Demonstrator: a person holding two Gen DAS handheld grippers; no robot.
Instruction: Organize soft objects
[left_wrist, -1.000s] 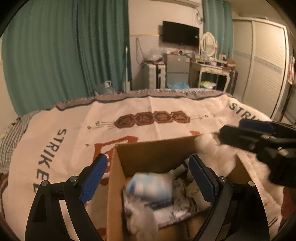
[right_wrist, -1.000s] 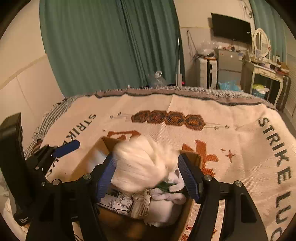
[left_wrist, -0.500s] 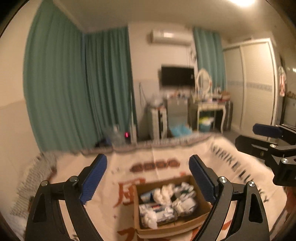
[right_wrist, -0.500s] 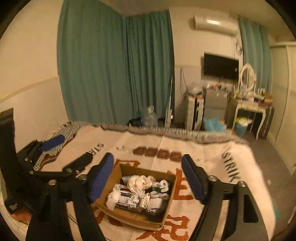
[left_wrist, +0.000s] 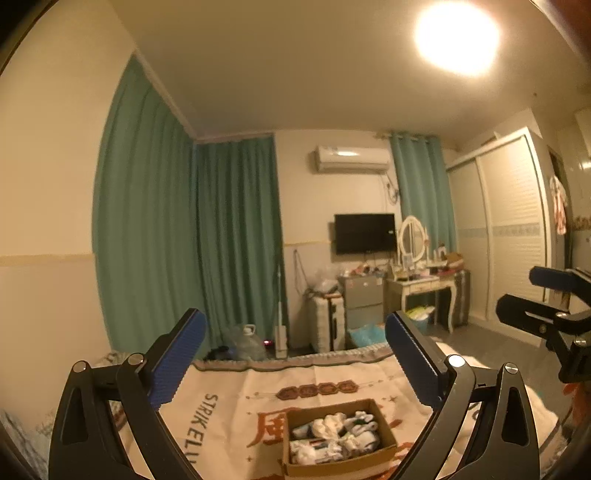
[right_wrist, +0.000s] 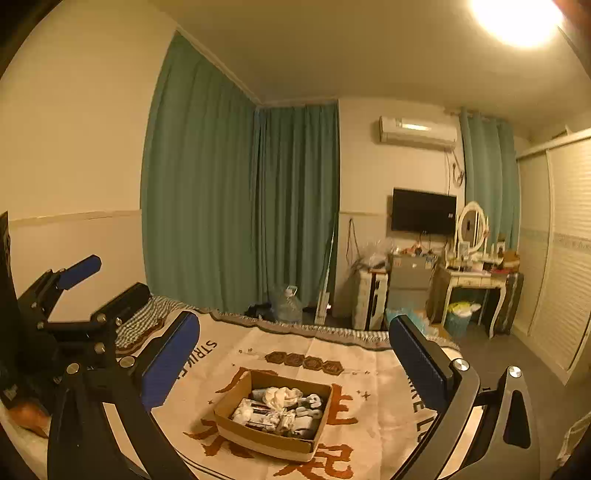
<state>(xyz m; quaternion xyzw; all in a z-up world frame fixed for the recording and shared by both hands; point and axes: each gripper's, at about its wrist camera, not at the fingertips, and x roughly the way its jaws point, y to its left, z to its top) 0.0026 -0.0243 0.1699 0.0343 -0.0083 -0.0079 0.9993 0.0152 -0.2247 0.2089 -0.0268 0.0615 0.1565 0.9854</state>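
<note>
Two grippers hang high above the bed, both with fingers spread wide and holding nothing: the left gripper (left_wrist: 293, 356) and the right gripper (right_wrist: 293, 356). Well below and ahead of the fingertips, framed between the blue pads in each wrist view, the cardboard box (right_wrist: 258, 437) sits on the cream blanket (right_wrist: 373, 373) with its orange characters. Inside the box lie the soft objects (right_wrist: 282, 408), a jumble of white and dark rolled cloth pieces packed together, apart from either gripper.
</note>
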